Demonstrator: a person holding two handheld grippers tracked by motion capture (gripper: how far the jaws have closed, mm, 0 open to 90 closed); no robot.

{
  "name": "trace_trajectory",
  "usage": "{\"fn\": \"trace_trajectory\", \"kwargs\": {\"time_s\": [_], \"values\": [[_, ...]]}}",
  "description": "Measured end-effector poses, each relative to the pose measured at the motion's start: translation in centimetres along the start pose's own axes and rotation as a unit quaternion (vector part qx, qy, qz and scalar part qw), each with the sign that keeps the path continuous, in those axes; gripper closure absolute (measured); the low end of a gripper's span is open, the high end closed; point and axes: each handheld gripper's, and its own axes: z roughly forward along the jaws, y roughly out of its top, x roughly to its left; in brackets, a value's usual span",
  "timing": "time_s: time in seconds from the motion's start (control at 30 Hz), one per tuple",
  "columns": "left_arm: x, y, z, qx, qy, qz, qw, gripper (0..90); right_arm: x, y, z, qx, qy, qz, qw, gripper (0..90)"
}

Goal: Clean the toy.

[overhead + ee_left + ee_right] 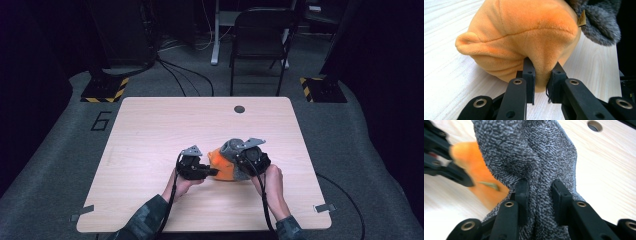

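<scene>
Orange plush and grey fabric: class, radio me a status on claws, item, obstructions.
Left claw shut on orange plush. Right claw shut on grey fabric. Nothing in the way on table.

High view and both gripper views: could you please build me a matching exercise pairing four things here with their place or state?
1. left hand-held gripper
2. right hand-held gripper
3. round hole
4. folding chair

A. on the floor beyond the table
B. in the tabletop near the far edge
C. shut on the grey fabric
D. shut on the orange plush

Pairs: 1-D, 2-C, 3-B, 4-A
</scene>
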Motion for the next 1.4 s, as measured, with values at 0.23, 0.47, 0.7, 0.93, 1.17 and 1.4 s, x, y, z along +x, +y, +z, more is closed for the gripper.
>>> {"fn": "trace_trajectory", "kwargs": {"time_s": [0.23,0.47,0.7,0.93,1.17,1.4], "values": [[-0.1,0.0,0.0,-0.001,-0.001,-0.004,1.0,78.9,-2.4,-1.1,1.0,0.019,-0.007,0.034,0.9992,69.8],[-0.1,0.0,0.1,-0.001,-0.002,-0.003,1.0,78.8,-4.2,-2.4,2.6,0.04,-0.012,0.06,0.9973,69.8],[0.0,-0.1,0.0,-0.002,-0.004,-0.002,1.0,78.7,-5.1,-3.9,4.8,0.081,-0.018,0.071,0.9941,69.8],[0.1,-0.1,0.0,-0.001,-0.005,-0.003,1.0,78.6,-5.0,-4.6,6.6,0.117,-0.017,0.072,0.9904,69.9],[0.1,-0.1,0.0,-0.001,-0.006,-0.003,1.0,78.5,-6.5,-3.9,3.7,0.073,-0.03,0.082,0.9935,70.3],[0.1,-0.1,0.0,-0.002,-0.005,-0.003,1.0,78.3,-5.0,-1.3,-1.4,-0.022,0.018,0.084,0.996,70.3]]}}
